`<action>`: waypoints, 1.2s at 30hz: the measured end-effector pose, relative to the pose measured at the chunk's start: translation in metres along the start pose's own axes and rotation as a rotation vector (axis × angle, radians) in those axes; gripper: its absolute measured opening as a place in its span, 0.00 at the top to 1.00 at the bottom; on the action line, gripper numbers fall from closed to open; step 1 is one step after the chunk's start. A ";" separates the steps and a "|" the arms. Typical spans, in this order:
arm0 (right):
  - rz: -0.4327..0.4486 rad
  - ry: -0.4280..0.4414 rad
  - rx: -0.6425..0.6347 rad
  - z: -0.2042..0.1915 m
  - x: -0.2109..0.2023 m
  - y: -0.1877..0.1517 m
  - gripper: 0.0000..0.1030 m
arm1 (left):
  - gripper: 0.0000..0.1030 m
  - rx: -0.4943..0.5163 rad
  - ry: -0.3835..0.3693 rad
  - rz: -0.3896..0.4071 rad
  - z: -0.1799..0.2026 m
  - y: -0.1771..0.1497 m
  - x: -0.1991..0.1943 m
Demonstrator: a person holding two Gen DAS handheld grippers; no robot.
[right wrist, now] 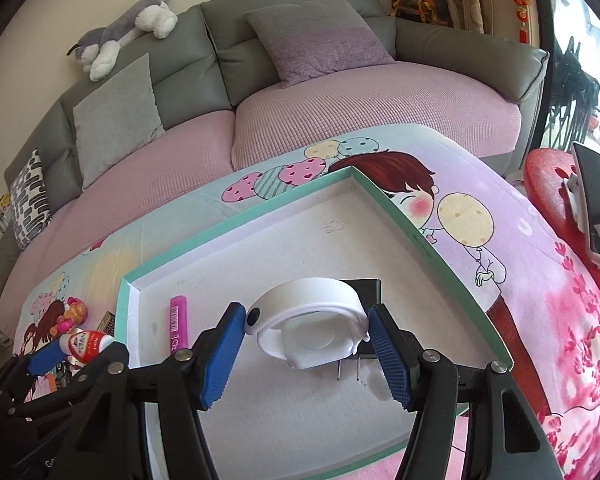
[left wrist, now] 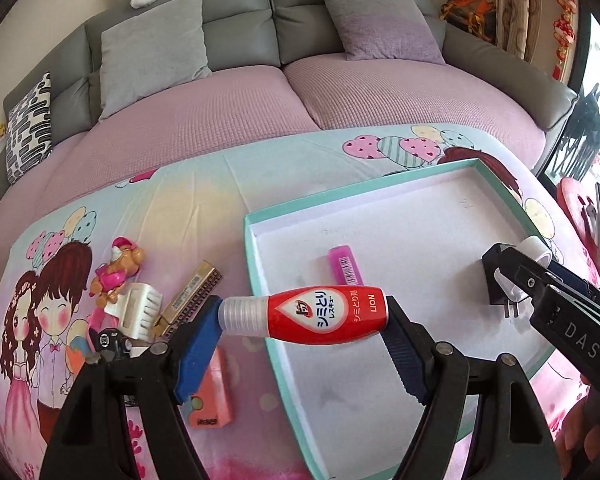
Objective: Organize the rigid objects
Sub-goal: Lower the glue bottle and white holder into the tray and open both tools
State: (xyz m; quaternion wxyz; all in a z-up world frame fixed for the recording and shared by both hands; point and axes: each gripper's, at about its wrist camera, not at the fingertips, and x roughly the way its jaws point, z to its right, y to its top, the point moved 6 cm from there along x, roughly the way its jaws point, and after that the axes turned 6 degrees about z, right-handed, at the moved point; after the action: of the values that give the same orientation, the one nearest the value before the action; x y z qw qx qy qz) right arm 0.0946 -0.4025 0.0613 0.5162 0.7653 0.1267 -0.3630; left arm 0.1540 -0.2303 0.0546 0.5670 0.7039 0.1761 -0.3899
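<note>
Your left gripper (left wrist: 304,320) is clamped on the red stain-remover bottle (left wrist: 320,316), long axis crosswise, straddling the teal tray's (left wrist: 256,264) left wall. Your right gripper (right wrist: 308,334) grips the white wristband (right wrist: 312,320), already over the tray, so it's nearer.

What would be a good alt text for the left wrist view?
The left gripper holds a red plastic bottle sideways above the edge of a shallow mint-green box, where a pink stick lies. Small toys remain on the cartoon-printed cloth.
</note>
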 end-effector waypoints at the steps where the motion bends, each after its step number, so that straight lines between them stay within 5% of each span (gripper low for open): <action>1: -0.001 -0.001 0.005 0.002 0.000 0.000 0.35 | 0.23 0.001 -0.003 -0.008 0.005 0.001 0.003; 20: -0.031 0.051 -0.014 -0.004 0.007 -0.005 0.35 | 0.23 -0.029 0.005 -0.082 0.022 -0.021 0.031; 30: -0.029 0.033 -0.037 -0.004 0.006 -0.005 0.35 | 0.22 -0.067 0.026 -0.059 0.010 -0.016 0.023; 36: -0.005 0.011 -0.038 -0.001 0.004 -0.001 0.21 | 0.22 -0.101 0.037 -0.054 0.000 -0.016 0.017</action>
State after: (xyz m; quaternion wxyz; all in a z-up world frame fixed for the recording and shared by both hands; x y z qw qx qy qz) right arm 0.0973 -0.4021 0.0576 0.5291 0.7569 0.1385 -0.3578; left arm 0.1539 -0.2287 0.0314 0.5879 0.6764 0.2247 -0.3825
